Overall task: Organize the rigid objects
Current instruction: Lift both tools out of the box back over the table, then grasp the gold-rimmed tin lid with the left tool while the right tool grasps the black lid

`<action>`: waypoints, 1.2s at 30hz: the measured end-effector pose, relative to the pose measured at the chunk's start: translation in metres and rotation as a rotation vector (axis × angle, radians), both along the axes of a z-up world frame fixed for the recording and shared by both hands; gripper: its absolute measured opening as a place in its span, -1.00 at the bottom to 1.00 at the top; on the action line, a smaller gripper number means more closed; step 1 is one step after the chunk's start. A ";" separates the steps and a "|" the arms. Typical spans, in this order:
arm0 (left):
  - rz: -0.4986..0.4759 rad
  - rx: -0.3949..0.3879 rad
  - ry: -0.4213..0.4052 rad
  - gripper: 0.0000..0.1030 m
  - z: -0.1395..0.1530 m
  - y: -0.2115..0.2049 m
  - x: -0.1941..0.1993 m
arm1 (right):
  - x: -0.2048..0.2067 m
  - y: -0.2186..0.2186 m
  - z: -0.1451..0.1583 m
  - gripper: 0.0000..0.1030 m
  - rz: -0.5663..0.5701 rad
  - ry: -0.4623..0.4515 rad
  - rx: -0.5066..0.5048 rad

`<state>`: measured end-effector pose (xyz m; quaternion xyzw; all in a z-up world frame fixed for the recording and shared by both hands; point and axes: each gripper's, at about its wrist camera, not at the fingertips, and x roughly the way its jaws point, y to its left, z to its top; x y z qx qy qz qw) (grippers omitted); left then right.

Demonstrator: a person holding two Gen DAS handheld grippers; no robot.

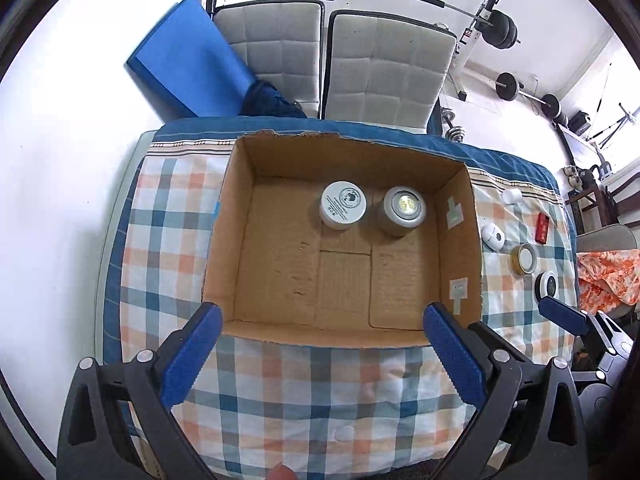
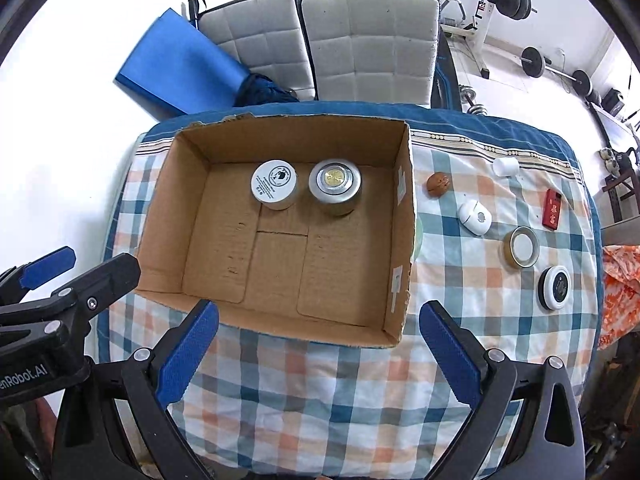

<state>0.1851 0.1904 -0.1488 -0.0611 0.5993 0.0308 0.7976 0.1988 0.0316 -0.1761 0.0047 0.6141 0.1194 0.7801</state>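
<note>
Here, the cardboard box (image 2: 276, 224) sits on the checked tablecloth (image 2: 320, 400) holding two round tins: a white-lidded tin (image 2: 274, 184) beside a silver tin (image 2: 335, 186). Right of the box I see a walnut (image 2: 438, 184), white case (image 2: 475, 217), gold-rimmed jar (image 2: 522, 247), red block (image 2: 553, 209) and round black-faced disc (image 2: 557, 288). My left gripper (image 1: 322, 322) and right gripper (image 2: 318, 318) both gape wide, holding nothing.
</note>
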 end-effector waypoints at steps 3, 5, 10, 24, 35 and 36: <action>0.001 -0.001 0.000 1.00 0.004 -0.013 -0.001 | -0.001 -0.015 0.000 0.98 -0.010 0.011 0.029; -0.008 -0.009 -0.004 1.00 0.008 -0.026 0.001 | -0.001 -0.032 0.000 0.98 -0.026 0.021 0.046; -0.081 -0.031 -0.017 1.00 0.013 -0.091 0.016 | 0.005 -0.103 0.004 0.98 -0.112 0.030 0.057; -0.290 -0.123 0.165 1.00 -0.109 -0.312 0.114 | 0.040 -0.361 -0.084 0.98 -0.451 0.150 -0.090; -0.277 -0.084 0.322 1.00 -0.208 -0.358 0.151 | 0.073 -0.394 -0.226 0.73 -0.491 0.347 -0.018; -0.280 -0.087 0.328 1.00 -0.210 -0.361 0.151 | 0.074 -0.395 -0.232 0.62 -0.487 0.364 -0.034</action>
